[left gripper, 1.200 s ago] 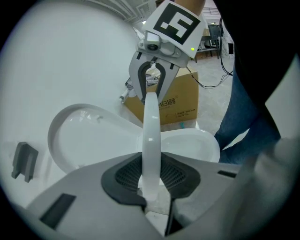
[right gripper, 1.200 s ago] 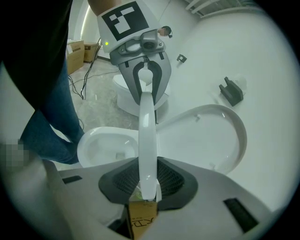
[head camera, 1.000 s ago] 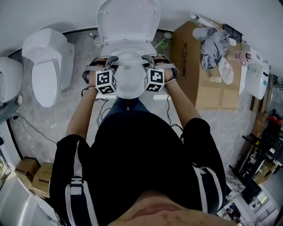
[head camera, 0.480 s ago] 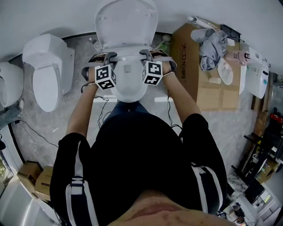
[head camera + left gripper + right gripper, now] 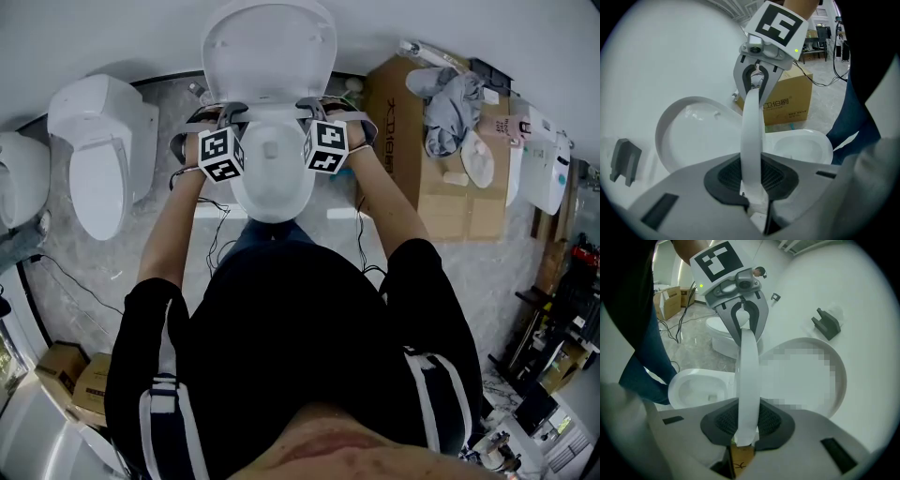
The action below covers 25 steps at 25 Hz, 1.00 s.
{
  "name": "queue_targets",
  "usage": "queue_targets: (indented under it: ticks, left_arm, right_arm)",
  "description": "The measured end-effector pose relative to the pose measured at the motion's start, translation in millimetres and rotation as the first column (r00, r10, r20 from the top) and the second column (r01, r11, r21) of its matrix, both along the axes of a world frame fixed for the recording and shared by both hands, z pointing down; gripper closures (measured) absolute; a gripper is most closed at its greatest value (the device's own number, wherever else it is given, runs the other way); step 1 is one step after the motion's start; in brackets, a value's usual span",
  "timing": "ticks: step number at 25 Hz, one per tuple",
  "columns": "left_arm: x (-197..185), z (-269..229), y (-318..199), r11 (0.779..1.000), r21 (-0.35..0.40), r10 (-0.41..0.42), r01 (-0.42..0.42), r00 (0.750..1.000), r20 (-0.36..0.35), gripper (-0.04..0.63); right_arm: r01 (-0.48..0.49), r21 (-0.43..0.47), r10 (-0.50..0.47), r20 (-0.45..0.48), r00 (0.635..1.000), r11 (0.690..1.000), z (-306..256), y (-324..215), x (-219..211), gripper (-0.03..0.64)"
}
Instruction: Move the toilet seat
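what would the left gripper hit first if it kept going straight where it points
The thin white toilet seat ring, already between the left gripper's closing jaws; beyond, probably the right gripper.

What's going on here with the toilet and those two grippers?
A person stands over a toilet with a gripper in each hand. The left gripper and the right gripper each have one side of the toilet seat between their pads, and the left jaws are closing on it. The seat is tipped up off the bowl, partway toward the lid, which stands open behind it.
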<state>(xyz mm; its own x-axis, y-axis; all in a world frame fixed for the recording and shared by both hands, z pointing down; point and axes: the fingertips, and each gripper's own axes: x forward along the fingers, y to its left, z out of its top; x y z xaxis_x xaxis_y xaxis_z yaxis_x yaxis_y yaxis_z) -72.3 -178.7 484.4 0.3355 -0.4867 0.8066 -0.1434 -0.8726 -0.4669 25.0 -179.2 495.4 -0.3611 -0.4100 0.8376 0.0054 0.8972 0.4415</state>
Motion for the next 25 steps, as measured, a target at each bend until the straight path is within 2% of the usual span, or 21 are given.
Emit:
queue_targets:
  ticks: [10, 25]
  left_arm:
    - [-1, -3, -23, 1.000, -0.025, 0.001, -0.001, 1.000, -0.005, 0.523]
    - [-4, -7, -64, 0.999, -0.012, -0.044, 0.044, 0.999, -0.018, 0.495]
  right_arm:
    - [-0.012, -0.018, 0.013, 0.016, 1.000, 1.000, -5, -24, -1, 0.526]
    - [-0.040, -0.039, 0.042, 0.042, 0.998, 0.998, -9, -64, -4, 0.506]
